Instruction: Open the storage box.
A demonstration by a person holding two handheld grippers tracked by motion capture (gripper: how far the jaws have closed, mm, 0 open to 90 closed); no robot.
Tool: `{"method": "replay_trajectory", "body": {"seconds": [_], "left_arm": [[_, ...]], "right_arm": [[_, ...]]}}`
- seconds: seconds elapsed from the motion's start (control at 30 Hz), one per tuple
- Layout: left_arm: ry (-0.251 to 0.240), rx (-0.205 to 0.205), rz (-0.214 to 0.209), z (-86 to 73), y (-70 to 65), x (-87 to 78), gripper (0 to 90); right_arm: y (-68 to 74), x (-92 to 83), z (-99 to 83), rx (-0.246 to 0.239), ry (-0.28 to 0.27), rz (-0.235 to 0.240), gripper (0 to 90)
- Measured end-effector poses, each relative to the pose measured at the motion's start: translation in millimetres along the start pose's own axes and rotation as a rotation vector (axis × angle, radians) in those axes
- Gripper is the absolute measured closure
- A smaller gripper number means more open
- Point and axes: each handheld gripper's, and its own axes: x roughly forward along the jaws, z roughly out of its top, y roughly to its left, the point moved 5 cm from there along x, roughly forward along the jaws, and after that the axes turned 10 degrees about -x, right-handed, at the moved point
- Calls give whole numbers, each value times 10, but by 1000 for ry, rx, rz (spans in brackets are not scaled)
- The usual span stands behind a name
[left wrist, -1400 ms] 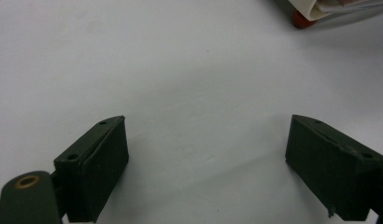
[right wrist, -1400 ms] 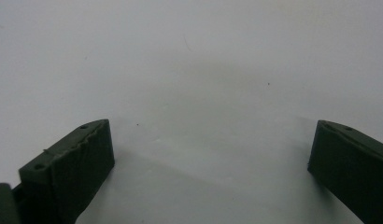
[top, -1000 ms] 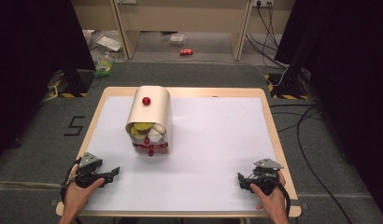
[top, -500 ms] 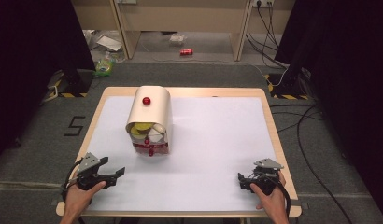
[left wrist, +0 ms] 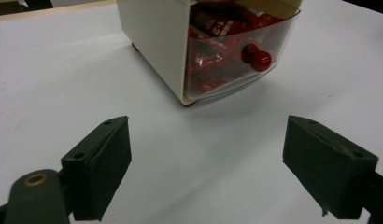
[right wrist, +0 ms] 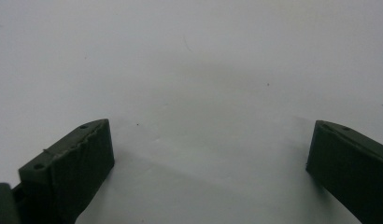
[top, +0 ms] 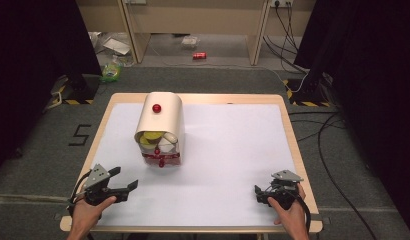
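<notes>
Left tongs [top: 124, 179] nearer cream box [top: 160, 122]

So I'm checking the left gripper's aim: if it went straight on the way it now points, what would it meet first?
Probably the clear drawer front with the red knob at the base of the cream box. The left gripper is open, with bare white table between.

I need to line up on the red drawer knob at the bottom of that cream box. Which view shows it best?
The left gripper view: the red knob sits close and sharp on the clear drawer front, ahead of the open jaws. The high view shows the knob small, from above. The right gripper view faces the bare white table.
</notes>
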Motion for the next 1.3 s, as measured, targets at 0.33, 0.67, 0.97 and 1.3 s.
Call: {"method": "replay_trajectory", "body": {"seconds": [0.33,0.67,0.97,1.3], "left_arm": [[-19,29,-13,120,-102,-36,154],[-45,91,-57,286,-330,-4,163],[-93,101,-97,494,-478,-35,167],[-118,126,-99,749,-588,-9,168]], "right_arm": [[0,-1,-1,4,3,4,9],[-2,1,-1,4,3,6,8],[-1,2,-2,8,4,7,7],[-4,3,-2,3,3,6,7]]}}
